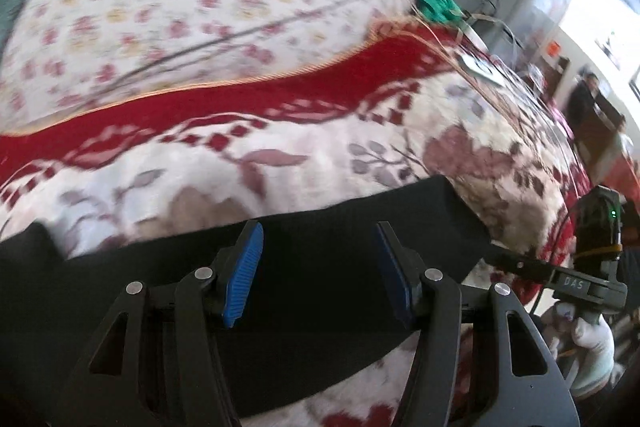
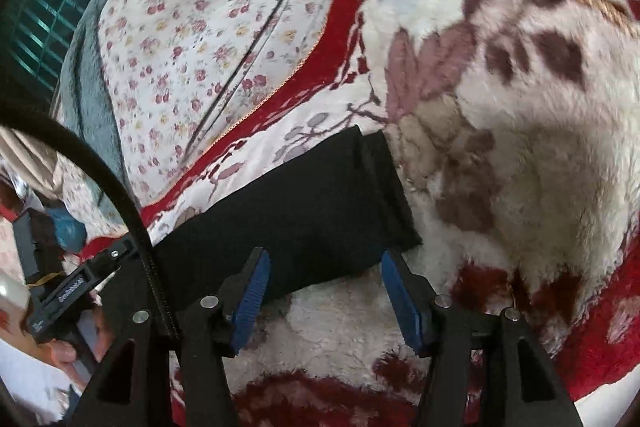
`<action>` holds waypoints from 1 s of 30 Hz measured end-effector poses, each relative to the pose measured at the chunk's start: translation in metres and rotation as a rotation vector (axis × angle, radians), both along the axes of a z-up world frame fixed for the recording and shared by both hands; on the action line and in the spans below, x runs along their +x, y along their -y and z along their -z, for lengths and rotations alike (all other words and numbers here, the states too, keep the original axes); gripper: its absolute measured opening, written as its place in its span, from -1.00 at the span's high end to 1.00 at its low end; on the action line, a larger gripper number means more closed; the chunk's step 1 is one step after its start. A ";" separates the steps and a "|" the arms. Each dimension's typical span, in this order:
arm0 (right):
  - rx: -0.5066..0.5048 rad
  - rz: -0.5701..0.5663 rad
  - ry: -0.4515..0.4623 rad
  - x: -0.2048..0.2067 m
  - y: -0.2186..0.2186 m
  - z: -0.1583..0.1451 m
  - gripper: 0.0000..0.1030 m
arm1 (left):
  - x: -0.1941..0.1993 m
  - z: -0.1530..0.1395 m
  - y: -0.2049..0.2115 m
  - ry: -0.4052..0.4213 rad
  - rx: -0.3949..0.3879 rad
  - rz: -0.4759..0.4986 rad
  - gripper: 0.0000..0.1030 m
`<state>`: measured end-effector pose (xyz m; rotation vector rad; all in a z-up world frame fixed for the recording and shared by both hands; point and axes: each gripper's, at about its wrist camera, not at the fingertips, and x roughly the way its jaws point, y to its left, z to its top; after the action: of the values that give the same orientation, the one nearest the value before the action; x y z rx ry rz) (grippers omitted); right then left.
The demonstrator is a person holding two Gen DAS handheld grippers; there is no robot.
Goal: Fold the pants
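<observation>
The black pants [image 2: 304, 211] look soft and limp on the bed [image 2: 500, 131]; both grippers, left [image 1: 318, 267] and right [image 2: 324, 291], are spread; pinch the hem corners.

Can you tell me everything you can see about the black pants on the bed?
The black pants look like plain, soft, dark cloth, laid flat as a long band on the fluffy red-and-white flowered blanket. One end is square, with a second layer's edge showing there, so they look folded over. The open left gripper and open right gripper hang above them; neither grips the cloth.
</observation>
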<state>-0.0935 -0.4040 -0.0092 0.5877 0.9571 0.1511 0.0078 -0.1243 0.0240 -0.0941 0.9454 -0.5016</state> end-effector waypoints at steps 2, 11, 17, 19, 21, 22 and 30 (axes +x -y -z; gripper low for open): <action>-0.008 0.009 -0.018 0.000 0.003 0.004 -0.17 | 0.009 0.003 0.013 -0.024 -0.008 0.057 -0.11; 0.064 0.055 0.019 0.023 0.008 0.019 -0.18 | 0.047 0.024 0.063 -0.068 0.045 0.258 -0.11; 0.047 0.056 0.055 0.018 0.007 0.019 -0.18 | 0.066 0.038 0.093 -0.122 0.064 0.444 -0.11; 0.061 0.056 0.059 0.017 0.009 0.020 -0.18 | 0.070 0.043 0.101 -0.154 0.046 0.498 -0.11; 0.084 0.056 0.069 0.017 0.012 0.021 -0.19 | 0.070 0.048 0.111 -0.166 0.041 0.560 -0.11; 0.090 0.057 0.072 0.017 0.012 0.021 -0.19 | 0.069 0.050 0.115 -0.166 0.053 0.583 -0.19; 0.120 0.060 0.071 0.018 0.015 0.022 -0.19 | 0.070 0.060 0.132 -0.175 0.095 0.755 -0.49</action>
<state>-0.0755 -0.4192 -0.0308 0.7169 0.8642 0.1756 0.0774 -0.2564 -0.0363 0.3239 1.1656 -1.1549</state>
